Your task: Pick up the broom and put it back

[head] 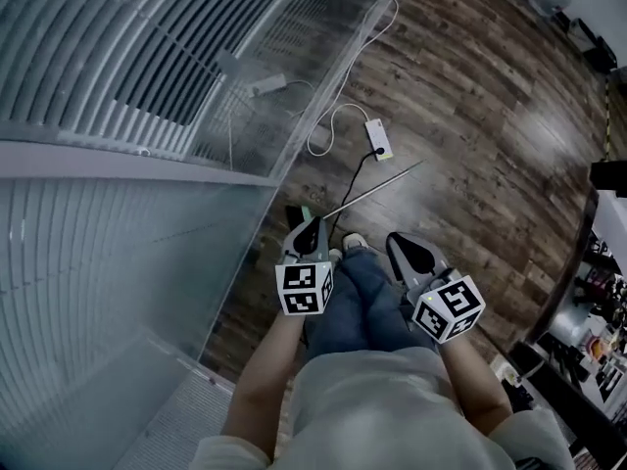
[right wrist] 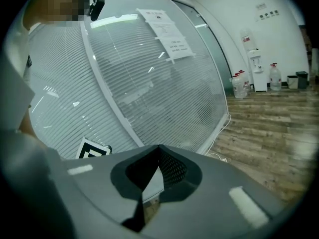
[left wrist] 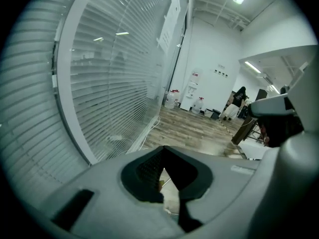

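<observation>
The broom lies on the wood floor. Its thin metal handle slants up to the right, and its dark head with a green patch rests near the glass wall. My left gripper hangs just above the broom head, its jaws shut with nothing between them. To the right, beside the person's legs, my right gripper is also shut and empty. In the left gripper view the left gripper shows closed jaws, with only a sliver of floor behind them. In the right gripper view the right gripper points toward the glass wall.
A glass wall with blinds runs along the left. A white power strip with white and black cables lies on the floor beyond the broom. A cluttered table stands at the right edge. A water dispenser and people are far off.
</observation>
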Motion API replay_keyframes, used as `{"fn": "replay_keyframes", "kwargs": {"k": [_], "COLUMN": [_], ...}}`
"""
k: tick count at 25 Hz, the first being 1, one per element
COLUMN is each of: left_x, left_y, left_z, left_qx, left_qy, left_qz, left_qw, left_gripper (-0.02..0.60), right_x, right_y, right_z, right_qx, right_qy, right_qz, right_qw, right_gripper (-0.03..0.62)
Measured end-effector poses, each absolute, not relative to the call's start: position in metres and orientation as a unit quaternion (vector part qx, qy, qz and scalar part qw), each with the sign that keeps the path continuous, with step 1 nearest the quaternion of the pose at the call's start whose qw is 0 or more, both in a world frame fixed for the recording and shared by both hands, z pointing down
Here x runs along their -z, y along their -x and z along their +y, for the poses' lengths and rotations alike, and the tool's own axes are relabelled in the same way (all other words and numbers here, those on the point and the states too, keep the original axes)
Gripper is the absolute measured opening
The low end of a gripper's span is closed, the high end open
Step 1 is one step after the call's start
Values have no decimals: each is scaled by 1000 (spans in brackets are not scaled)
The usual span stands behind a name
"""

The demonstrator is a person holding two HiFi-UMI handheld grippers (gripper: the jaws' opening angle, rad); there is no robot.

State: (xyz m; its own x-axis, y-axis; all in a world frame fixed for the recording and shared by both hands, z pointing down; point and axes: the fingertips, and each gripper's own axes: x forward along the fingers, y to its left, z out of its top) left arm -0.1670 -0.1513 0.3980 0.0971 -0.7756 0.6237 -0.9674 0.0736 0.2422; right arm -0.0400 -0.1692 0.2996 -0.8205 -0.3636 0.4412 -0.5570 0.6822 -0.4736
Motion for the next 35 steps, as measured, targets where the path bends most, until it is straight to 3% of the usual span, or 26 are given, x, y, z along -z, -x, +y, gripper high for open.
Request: {"fn": "replay_keyframes", "kwargs": {"k": [14,22,35], "left_x": [-552,-706,-872], "left_y": [129,110,60], "left_z": [-206,-208,-209], "left_qx": [-206,-249,-348], "left_qy": [-717,-726,-764], "left_qz": [-579,-540,-430], "left_qw": [327,345,331], "left_gripper": [2,2,77], "right_x": [-441,-564,-663], "right_y": [7,-1,-28], "right_z": [-192,-201,-246], "right_qx": [-361,-373,-347], "right_qy": [-348,-388,-401], "right_qz": [-851,-829,-832], "right_qw": [153,154,164], "right_gripper": [6,6,6]}}
